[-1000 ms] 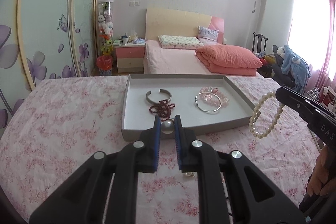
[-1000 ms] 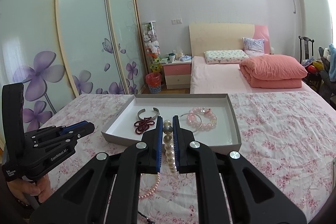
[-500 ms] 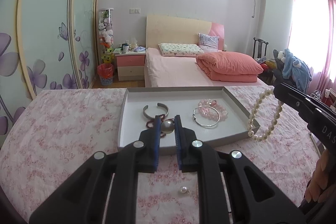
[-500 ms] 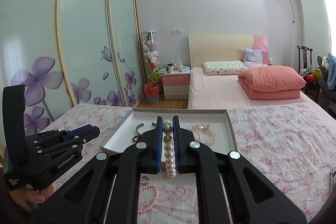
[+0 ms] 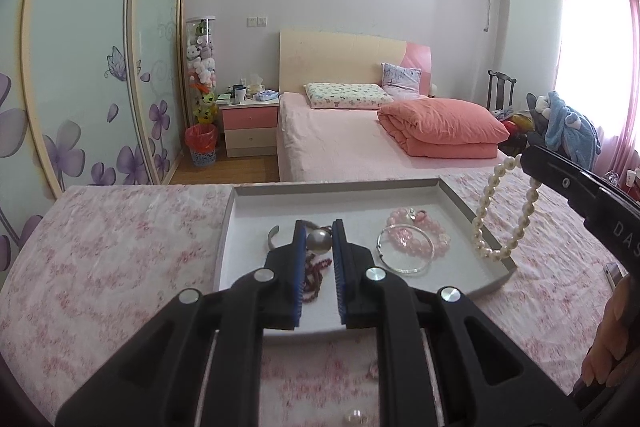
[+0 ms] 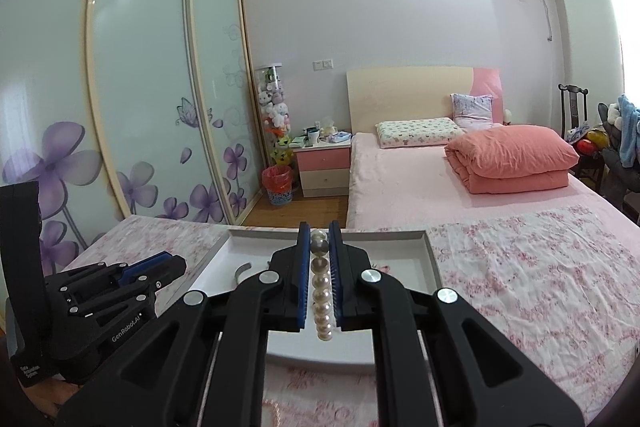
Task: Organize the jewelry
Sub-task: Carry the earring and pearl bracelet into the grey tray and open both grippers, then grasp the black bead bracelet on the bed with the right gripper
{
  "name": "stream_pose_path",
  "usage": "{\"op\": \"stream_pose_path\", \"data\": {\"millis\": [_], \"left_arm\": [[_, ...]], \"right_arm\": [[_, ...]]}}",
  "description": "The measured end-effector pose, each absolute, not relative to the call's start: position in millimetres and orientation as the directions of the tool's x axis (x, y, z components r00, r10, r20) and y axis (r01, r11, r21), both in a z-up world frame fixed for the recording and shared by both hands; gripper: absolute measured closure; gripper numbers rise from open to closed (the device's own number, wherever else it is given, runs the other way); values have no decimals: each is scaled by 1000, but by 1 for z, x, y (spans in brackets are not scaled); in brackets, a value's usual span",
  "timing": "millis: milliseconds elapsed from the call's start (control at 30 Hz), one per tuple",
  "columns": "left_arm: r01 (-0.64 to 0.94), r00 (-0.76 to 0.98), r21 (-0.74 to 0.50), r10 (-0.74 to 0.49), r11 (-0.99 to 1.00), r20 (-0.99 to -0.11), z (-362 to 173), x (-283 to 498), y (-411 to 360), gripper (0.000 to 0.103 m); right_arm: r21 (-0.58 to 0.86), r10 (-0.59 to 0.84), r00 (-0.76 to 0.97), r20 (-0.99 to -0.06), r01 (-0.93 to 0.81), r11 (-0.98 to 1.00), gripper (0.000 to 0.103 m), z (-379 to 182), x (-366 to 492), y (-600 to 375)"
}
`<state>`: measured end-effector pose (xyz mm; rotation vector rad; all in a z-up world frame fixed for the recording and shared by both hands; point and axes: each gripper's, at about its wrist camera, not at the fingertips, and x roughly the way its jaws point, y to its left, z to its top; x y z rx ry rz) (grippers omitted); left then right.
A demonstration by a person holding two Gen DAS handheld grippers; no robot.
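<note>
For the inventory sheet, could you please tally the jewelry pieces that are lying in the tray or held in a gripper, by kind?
Bracelets and bangles lying in the tray: 4 (silver cuff, dark red beads, pink beads, silver bangle)
Pearl strands held: 1 (pearl strand in the right gripper)
Single pearls held: 1 (pearl in the left gripper)
Total: 6

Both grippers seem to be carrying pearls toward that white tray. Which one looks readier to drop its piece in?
Probably the left. The left gripper holds its single pearl right over the tray floor, while the right gripper dangles its pearl bracelet across the tray's right rim.
</note>
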<state>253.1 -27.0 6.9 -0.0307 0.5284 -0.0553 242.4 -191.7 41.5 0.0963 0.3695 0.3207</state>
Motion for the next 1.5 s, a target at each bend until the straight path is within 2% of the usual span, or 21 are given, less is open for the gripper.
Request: {"op": "stream_pose_path", "data": {"millis": [500,1100,1200,1233,1267,1500], "left_arm": [[44,828,-58,-70,997,-556,-23,323,-28,89],[36,808,-64,-67,997,-586,-39,348,-25,88],[24,808,-69,-60,997,-586,-39,348,-22,80],[19,809,-72,-58,997,-584,-39,347,-20,79],[14,810,-74,-54,997,-583,-38,346,-18,78],[-24,815,-89,-32,996,-579,-32,338,-2,78]], "right_arm": [[182,328,836,-441,-274,944,93,4,309,-182],[198,337,802,-493,-274,941,92,-15,330,-167],[200,327,808,-490,-261,945,83,-14,329,-171],[198,323,811,-487,-258,946,75,-13,328,-172],[194,318,817,-481,-254,948,73,-12,327,-173],[175,296,831,-471,-241,955,73,-8,318,-181]]}}
